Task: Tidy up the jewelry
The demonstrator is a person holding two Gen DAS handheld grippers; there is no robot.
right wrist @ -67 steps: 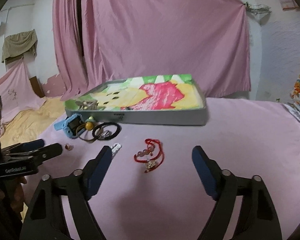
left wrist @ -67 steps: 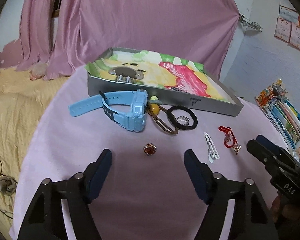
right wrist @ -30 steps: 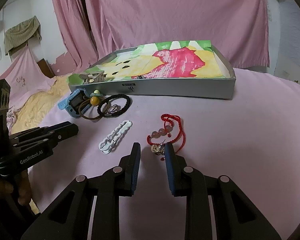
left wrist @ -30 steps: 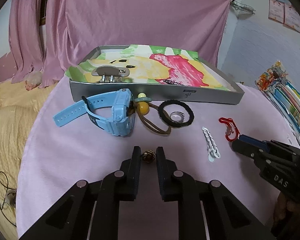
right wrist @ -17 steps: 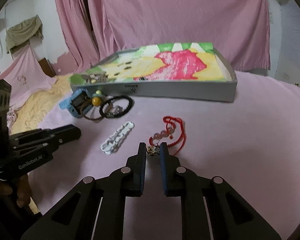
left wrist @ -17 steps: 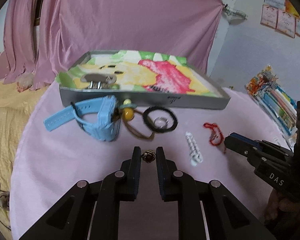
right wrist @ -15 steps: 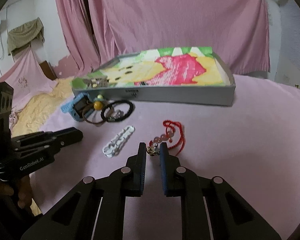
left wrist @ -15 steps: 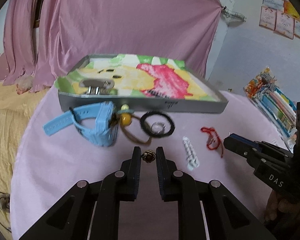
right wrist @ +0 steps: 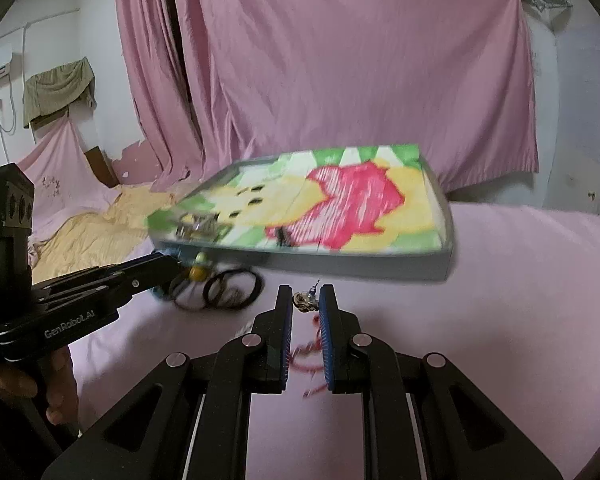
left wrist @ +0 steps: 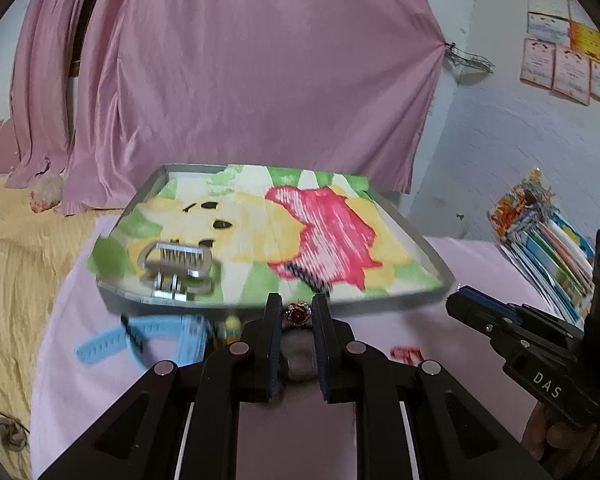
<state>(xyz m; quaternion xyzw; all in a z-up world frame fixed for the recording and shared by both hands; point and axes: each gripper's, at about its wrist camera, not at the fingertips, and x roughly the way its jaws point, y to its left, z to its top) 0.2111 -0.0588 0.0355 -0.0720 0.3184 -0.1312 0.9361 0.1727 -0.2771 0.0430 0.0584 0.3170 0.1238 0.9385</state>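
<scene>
Red-stoned ring [left wrist: 297, 315], stone facing the camera, pinched in left tongs [left wrist: 296, 312]; right tongs [right wrist: 306, 303] clamp bracelet charm [right wrist: 305, 301].

A pink-covered table [right wrist: 520, 320] carries a metal tray [right wrist: 380, 268], blue watch [left wrist: 112, 344] and black hair tie [right wrist: 232, 290].

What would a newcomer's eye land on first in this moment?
Probably the shallow grey metal tray lined with a bright yellow, pink and green drawing, mid-table before the pink curtain. Next, the left gripper pinching a small gold ring with a red stone, and the right gripper clamping a red cord bracelet's metal charm.
</scene>
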